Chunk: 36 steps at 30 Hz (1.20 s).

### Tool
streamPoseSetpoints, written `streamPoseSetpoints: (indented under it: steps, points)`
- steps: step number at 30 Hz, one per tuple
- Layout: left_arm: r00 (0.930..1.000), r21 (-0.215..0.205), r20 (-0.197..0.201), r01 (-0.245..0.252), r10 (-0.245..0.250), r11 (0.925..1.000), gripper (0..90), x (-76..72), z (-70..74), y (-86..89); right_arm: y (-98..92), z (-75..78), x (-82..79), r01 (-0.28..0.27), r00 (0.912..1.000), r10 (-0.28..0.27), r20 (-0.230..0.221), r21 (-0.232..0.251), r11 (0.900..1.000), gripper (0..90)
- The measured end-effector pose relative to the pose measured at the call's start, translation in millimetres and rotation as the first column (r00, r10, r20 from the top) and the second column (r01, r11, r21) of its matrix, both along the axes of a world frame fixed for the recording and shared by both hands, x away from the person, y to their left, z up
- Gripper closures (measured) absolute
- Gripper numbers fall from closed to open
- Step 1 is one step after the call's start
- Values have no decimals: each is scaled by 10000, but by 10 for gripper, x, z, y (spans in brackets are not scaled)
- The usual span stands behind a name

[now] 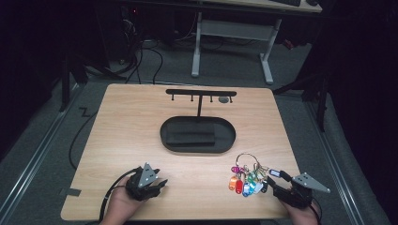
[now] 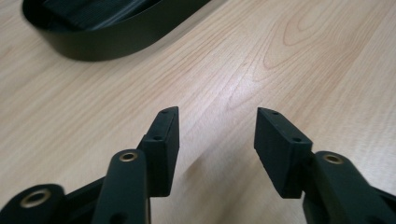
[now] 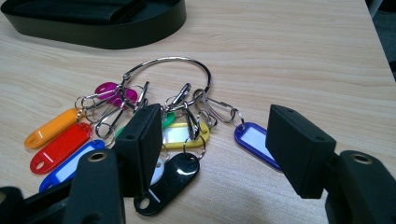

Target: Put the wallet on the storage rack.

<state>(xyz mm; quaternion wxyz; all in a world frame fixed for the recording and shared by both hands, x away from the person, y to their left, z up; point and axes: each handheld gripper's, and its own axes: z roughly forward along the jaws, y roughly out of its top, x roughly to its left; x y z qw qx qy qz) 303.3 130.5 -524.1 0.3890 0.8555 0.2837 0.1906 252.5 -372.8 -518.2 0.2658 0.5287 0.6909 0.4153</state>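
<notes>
A bunch of coloured key tags (image 1: 247, 180) on a large metal ring (image 3: 173, 59) lies flat on the wooden table at the front right. My right gripper (image 1: 271, 182) is low beside it and stands open. In the right gripper view (image 3: 213, 116) the yellow and black tags lie between the jaws, and a blue tag (image 3: 252, 140) runs behind the right jaw; the pads press on nothing. At the front left, my left gripper (image 1: 161, 180) is open over bare wood (image 2: 217, 121) with nothing between its jaws.
A black oval tray (image 1: 164, 133) sits mid-table with a T-shaped hook rack (image 1: 201, 92) rising behind it; a small grey item (image 1: 224, 99) hangs near the rack's right end. The tray's rim shows in both gripper views (image 2: 107, 44) (image 3: 116, 37). A white-legged desk (image 1: 197, 47) and floor cables lie beyond the table.
</notes>
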Motion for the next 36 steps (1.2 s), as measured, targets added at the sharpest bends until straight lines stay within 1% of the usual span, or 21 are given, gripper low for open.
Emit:
streamPoseSetpoints:
  steps: [1, 2, 3, 4, 5, 6, 7, 8, 11, 15, 16, 20, 21, 23, 25, 27, 30, 32, 33, 34, 36]
  points:
    - [9997, 74, 137, -206, 205, 9998, 488, -46, -9, 22, -2, 3, -1, -9, 10000, 9, 30, -15, 10000, 369]
    - [9995, 24, 92, -289, 289, 9996, 481, -63, 0, 37, -1, 7, -3, -15, 10000, 15, 37, 17, 10000, 369]
    - [9992, -399, 24, -399, 400, 9984, 452, -89, 49, 83, 2, 14, -8, -30, 10000, 30, 81, 62, 10000, 369]
    - [9992, -399, 24, -399, 400, 9984, 452, -89, 49, 83, 2, 14, -8, -30, 10000, 30, 81, 62, 10000, 369]
    - [9987, -545, -13, -507, 507, 9972, 453, -98, 58, 105, 4, 11, 0, -64, 9999, 64, 83, 48, 10000, 369]
    - [9983, -634, -291, -520, 503, 9966, 450, -89, 47, 114, 4, 8, 5, -88, 9999, 87, 74, 32, 10000, 369]
    - [9983, -634, -291, -520, 503, 9966, 443, -89, 47, 114, 4, 8, 5, -88, 9999, 87, 74, 32, 10000, 369]
    - [9983, -707, -404, -438, 410, 9965, 443, -82, 39, 114, 8, 7, 10, -94, 9999, 94, 57, 34, 9999, 369]
    - [9981, -663, -504, -375, 342, 9971, 423, -71, 33, 109, 35, 6, 22, -127, 9999, 127, 16, 13, 9999, 369]
    - [9983, -695, -447, -413, 382, 9967, 393, -69, 37, 124, 58, -9, 34, -169, 9998, 169, -68, -68, 9998, 369]
    - [9987, -679, -376, -384, 359, 9970, 380, -66, 44, 142, 58, -15, 37, -190, 9998, 189, -82, -122, 9997, 369]
    - [9987, -776, -393, -353, 324, 9964, 355, -62, 43, 173, 71, -31, 45, -214, 9997, 212, -141, -186, 9996, 388]
    - [9988, -715, -396, -307, 279, 9970, 350, -59, 35, 177, 82, -33, 46, -212, 9997, 209, -146, -216, 9995, 395]
    - [9991, -588, -343, -281, 261, 9979, 343, -52, 17, 176, 107, -24, 54, -256, 9995, 250, -202, -293, 9992, 396]
    - [9991, -660, -366, -258, 234, 9975, 341, -41, 15, 180, 153, 11, 65, -259, 9993, 251, -279, -302, 9992, 396]
    - [9992, -847, -361, -213, 183, 9962, 340, -35, 20, 179, 216, 60, 88, -393, 9984, 382, -428, -245, 9989, 397]
    - [9991, -953, -435, -22, -19, 9954, 340, -25, 19, 166, 319, 119, 136, -591, 9960, 564, -692, -368, 9976, 418]
    - [9990, -956, -436, 19, -61, 9954, 339, -24, 15, 160, 372, 147, 186, -668, 9934, 610, -968, -580, 9961, 433]
    - [9988, -954, -451, 157, -201, 9953, 339, -29, 14, 154, 394, 159, 211, -664, 9923, 594, -1089, -620, 9959, 442]
    - [9988, -954, -451, 157, -201, 9953, 338, -29, 14, 154, 416, 172, 236, -661, 9906, 577, -1242, -643, 9957, 445]
    - [9991, -901, -367, 183, -217, 9958, 338, -55, 29, 162, 461, 202, 292, -801, 9864, 662, -1507, -882, 9929, 449]
